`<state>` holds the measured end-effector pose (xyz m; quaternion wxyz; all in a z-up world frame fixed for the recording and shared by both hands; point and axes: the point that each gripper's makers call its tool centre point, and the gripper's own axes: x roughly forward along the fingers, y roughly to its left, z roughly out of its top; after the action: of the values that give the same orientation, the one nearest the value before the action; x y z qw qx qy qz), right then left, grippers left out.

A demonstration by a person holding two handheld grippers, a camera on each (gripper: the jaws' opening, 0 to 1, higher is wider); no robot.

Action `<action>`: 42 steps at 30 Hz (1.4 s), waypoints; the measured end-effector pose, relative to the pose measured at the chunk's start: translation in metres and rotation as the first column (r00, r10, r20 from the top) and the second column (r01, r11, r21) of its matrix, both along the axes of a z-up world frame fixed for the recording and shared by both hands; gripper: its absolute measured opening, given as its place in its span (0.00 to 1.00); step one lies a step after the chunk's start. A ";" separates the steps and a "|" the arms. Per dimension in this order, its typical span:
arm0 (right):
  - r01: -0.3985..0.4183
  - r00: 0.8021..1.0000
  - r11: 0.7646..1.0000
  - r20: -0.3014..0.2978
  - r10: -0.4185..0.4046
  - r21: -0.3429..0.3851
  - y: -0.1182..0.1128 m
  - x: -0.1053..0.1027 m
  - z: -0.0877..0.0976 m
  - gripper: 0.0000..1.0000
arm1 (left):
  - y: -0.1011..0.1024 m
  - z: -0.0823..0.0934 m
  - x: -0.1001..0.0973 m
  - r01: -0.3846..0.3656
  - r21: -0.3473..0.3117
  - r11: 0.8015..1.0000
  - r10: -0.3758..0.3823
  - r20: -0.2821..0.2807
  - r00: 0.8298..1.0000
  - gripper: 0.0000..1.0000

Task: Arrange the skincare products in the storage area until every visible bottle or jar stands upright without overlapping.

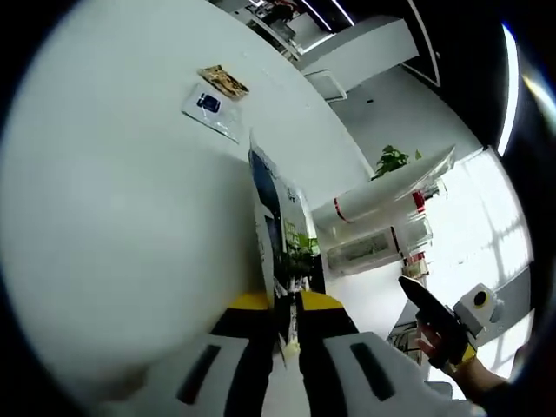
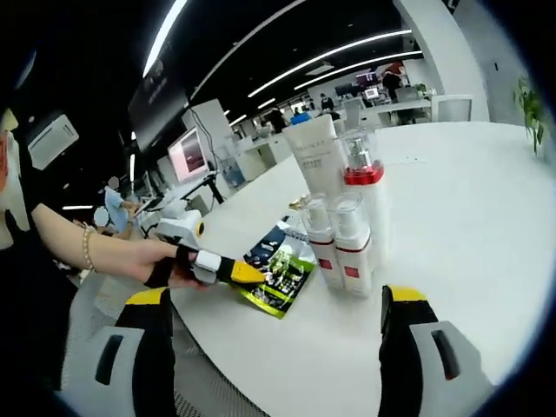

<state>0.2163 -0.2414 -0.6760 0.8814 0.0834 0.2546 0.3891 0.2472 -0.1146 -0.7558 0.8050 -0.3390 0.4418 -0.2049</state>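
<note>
Spreading wide and smooth, white round table [image 2: 486, 226] carried everything. Stood upright near its edge: tall matte white tube [image 2: 314, 161], clear red-collared pump bottle [image 2: 363, 187], two small clear red-banded bottles [image 2: 340, 243] touching in front. Lay just beside them, at the rim: flat glossy green-and-blue sachet [image 2: 280, 271], pinched edge-on between closed jaws of left tool [image 1: 290, 334]. Hung open, jaws apart: right tool [image 2: 276, 326]. Rested farther off: two small flat packets [image 1: 215, 94].
</note>
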 end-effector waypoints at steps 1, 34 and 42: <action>0.005 1.000 1.000 -0.003 -0.005 -0.001 -0.002 0.000 -0.001 0.99 | 0.000 0.001 -0.001 0.025 0.028 0.999 -0.025 0.013 1.000 0.08; 0.037 0.999 0.999 -0.025 -0.037 -0.002 -0.006 -0.002 -0.013 0.99 | 0.008 -0.006 0.002 0.255 0.524 0.813 -0.365 0.116 0.924 0.42; 0.038 0.999 0.999 -0.024 -0.038 0.000 -0.005 -0.001 -0.012 0.99 | 0.015 -0.007 0.005 0.262 0.559 0.786 -0.382 0.108 0.918 0.44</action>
<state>0.2156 -0.2468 -0.6876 0.8855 0.0929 0.2633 0.3715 0.2524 -0.0999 -0.7625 0.8627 0.0036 0.4427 -0.2442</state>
